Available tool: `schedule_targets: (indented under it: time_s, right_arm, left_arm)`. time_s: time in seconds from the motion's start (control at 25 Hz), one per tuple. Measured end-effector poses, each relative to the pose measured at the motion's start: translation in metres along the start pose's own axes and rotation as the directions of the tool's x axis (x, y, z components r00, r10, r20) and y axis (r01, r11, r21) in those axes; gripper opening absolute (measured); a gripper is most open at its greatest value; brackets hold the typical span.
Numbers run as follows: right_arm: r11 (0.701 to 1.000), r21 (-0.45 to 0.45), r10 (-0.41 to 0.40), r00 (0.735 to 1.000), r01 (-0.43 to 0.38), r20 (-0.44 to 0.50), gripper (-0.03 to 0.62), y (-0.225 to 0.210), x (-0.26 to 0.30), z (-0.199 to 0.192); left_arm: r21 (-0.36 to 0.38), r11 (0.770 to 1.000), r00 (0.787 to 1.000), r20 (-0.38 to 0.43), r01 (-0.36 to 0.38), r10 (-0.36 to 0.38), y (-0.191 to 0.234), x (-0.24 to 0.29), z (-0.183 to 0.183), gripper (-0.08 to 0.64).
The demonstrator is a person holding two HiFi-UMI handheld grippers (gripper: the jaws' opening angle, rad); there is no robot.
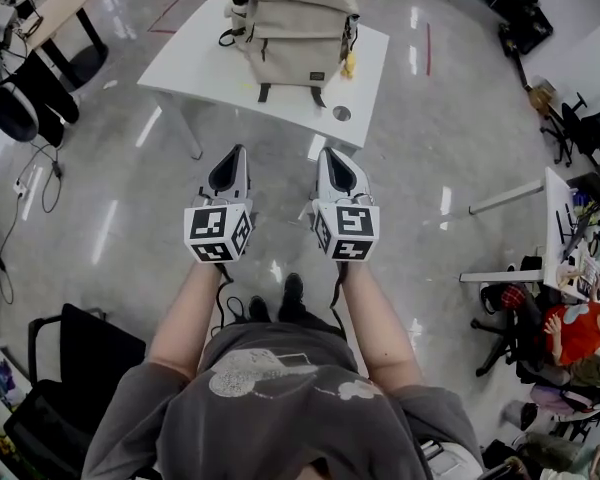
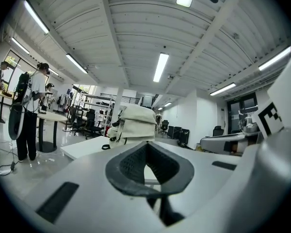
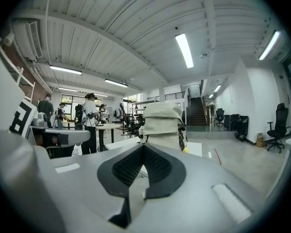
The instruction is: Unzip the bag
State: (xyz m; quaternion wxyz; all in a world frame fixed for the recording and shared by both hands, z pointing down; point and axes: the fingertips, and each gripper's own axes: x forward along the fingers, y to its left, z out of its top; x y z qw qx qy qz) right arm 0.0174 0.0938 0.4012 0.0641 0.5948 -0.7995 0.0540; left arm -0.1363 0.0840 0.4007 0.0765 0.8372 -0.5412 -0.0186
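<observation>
A beige backpack (image 1: pixel 300 23) stands upright on a white table (image 1: pixel 195 63) ahead of me, with a small yellow charm hanging at its right side. Both gripper views show the backpack (image 2: pixel 133 123) (image 3: pixel 162 120) beyond the jaws, still some way off. My left gripper (image 1: pixel 237 151) and right gripper (image 1: pixel 325 154) are held side by side over the floor, short of the table's near edge. Both are shut with nothing between the jaws. In the left gripper view the left gripper (image 2: pixel 146 147) points level at the bag; the right gripper (image 3: pixel 143 149) points at it too.
A black chair (image 1: pixel 80 368) stands at my left. Desks with chairs and seated people line the right side (image 1: pixel 570 318). Another desk (image 1: pixel 55 8) and cables on the floor lie at the left. People stand at tables in the background (image 2: pixel 31 108).
</observation>
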Motion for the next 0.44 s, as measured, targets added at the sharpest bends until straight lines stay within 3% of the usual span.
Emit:
schedule_targets:
  time_s: [0.2,0.44]
  right_arm:
    - [1.000,-0.030,0.000,1.000,-0.001,-0.017,-0.002,0.006,-0.001,-0.006]
    - [0.999,-0.051,0.004,1.000,-0.005,-0.020,-0.002,0.011,-0.002,-0.005]
  left_arm:
    - [0.012,0.998,0.998,-0.010,0.063,-0.062,-0.006,-0.003,-0.010,0.006]
    - [-0.003,0.998,0.998,-0.025,0.064,-0.064,-0.004,-0.004,-0.015,0.006]
